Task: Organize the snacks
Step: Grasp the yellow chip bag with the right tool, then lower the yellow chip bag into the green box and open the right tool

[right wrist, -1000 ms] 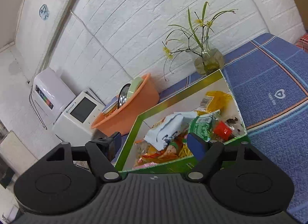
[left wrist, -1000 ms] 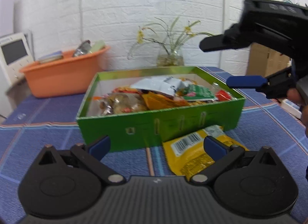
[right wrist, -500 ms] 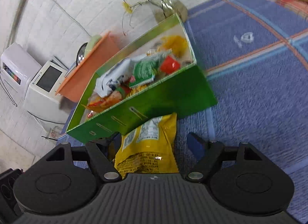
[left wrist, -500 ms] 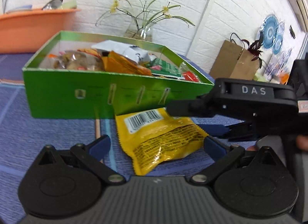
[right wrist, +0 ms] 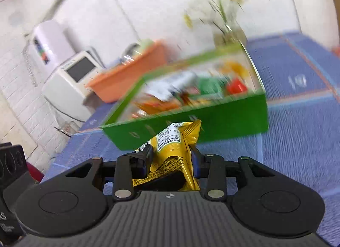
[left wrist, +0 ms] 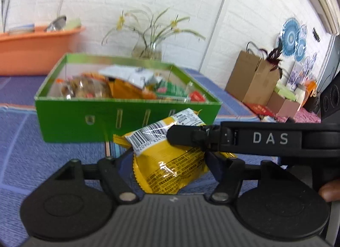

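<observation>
Two grippers' jaws closing on yellow snack packet (left wrist: 167, 168), barcode showing, right gripper (left wrist: 187, 138) lettered DAS

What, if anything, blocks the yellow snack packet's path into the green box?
Only the green cardboard box's near wall, directly behind the crinkled yellow foil snack packet; it must be lifted over. Both grippers' jaws are closing on it.

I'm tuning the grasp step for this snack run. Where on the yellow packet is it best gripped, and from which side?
Grip the yellow packet across its puffed middle, coming from the near end opposite the green box. It lies lengthwise toward the box, crinkled and soft. Both the left tool and right tool are closing on it that way.
</observation>
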`<move>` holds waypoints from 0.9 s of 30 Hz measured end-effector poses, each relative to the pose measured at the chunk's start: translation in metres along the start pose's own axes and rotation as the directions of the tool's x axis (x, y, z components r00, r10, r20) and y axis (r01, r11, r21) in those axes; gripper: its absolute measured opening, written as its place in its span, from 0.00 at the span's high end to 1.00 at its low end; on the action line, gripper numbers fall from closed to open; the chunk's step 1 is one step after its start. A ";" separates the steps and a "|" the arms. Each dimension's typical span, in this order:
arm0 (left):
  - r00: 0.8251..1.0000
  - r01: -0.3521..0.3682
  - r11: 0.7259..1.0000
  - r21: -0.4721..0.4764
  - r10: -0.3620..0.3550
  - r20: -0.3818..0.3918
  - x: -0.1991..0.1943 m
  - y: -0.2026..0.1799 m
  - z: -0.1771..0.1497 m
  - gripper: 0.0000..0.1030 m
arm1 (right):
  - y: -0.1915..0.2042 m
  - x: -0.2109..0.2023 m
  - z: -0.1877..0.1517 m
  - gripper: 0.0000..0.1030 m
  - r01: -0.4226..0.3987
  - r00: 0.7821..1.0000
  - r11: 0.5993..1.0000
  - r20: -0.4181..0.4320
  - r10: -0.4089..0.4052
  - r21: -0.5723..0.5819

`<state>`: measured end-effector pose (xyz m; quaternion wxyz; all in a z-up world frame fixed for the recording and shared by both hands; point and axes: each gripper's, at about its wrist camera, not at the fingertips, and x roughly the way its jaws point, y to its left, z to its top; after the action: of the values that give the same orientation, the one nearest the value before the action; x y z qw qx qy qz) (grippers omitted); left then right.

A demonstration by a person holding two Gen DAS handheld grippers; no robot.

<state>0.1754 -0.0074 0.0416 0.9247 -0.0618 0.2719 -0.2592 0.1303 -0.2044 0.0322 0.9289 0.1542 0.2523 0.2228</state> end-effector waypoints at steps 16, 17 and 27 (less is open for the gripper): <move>0.989 -0.040 0.993 0.114 0.023 0.144 -0.067 0.000 0.015 0.45 | 0.050 -0.022 0.006 0.38 -0.109 0.975 0.954 0.158 0.158 -0.278; 0.989 -0.050 0.989 0.138 0.030 0.142 -0.064 -0.002 0.020 0.45 | 0.046 -0.021 0.009 0.38 -0.113 0.972 0.953 0.168 0.165 -0.283; 0.984 -0.069 0.974 0.215 0.032 0.173 0.013 -0.006 0.095 0.36 | -0.005 0.006 0.082 0.38 -0.097 0.963 0.986 0.239 0.127 -0.135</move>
<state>0.2330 -0.0218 0.1173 0.9518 0.0264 0.1638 -0.2580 0.1802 -0.2198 0.0954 0.9467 0.1374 0.1116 0.2691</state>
